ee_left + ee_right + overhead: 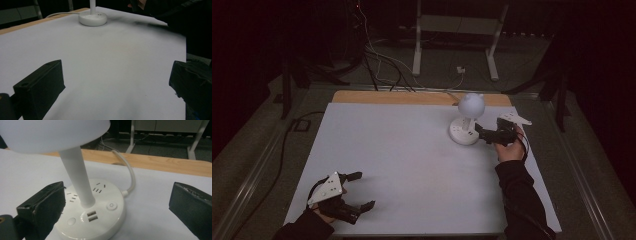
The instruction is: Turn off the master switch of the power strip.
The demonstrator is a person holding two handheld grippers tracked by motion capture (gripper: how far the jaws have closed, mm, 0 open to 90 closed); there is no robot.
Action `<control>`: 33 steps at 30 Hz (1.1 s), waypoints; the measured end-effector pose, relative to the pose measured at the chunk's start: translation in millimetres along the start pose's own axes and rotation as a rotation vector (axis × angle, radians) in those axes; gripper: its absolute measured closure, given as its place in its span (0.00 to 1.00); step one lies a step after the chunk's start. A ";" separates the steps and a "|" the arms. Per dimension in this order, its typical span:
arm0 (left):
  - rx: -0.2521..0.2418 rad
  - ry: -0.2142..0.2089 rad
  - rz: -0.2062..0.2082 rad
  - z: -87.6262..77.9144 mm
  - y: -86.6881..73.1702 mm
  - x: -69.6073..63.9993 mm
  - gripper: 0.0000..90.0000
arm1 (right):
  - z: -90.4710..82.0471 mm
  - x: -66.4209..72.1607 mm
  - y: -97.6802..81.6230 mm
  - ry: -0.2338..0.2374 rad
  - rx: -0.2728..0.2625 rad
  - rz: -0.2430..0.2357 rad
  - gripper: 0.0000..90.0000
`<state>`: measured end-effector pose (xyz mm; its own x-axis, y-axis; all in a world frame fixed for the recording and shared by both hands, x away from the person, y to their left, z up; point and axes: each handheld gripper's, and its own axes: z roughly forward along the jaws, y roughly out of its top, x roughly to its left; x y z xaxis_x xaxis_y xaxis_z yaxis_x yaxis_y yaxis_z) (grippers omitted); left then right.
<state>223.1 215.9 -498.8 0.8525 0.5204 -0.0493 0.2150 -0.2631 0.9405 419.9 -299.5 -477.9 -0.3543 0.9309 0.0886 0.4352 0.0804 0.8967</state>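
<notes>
A white desk lamp (467, 120) with a round shade stands on the white table (412, 160) at the back right. Its round base (97, 215) carries sockets, two USB ports and a power button (111, 206), and a white cable leaves it toward the back. My right gripper (482, 133) is open right beside the base; its jaws straddle the base in the right gripper view. My left gripper (362, 190) rests open near the table's front left corner with nothing between its jaws. The lamp base (93, 18) appears far off in the left gripper view.
A wooden strip (412, 97) borders the table's far edge. Beyond it the floor holds cables (382, 65) and a white metal stand (457, 35). A person's dark sleeve (519, 200) lies along the table's right side.
</notes>
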 end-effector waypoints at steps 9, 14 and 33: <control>0.002 -0.002 0.002 0.3 -0.3 -0.4 0.00 | -13.9 -3.1 -2.7 0.037 -0.008 0.013 0.01; 0.006 -0.002 0.005 0.3 -0.2 -0.7 0.00 | -24.3 0.5 -6.4 0.063 -0.003 0.010 0.01; 0.007 -0.004 0.005 0.3 -0.1 -1.2 0.00 | -59.8 27.1 -28.8 0.175 0.006 -0.002 0.01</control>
<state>222.2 215.1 -498.9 0.8554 0.5159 -0.0459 0.2139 -0.2712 0.9385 348.2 -297.9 -475.3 -0.4937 0.8545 0.1619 0.4393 0.0844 0.8943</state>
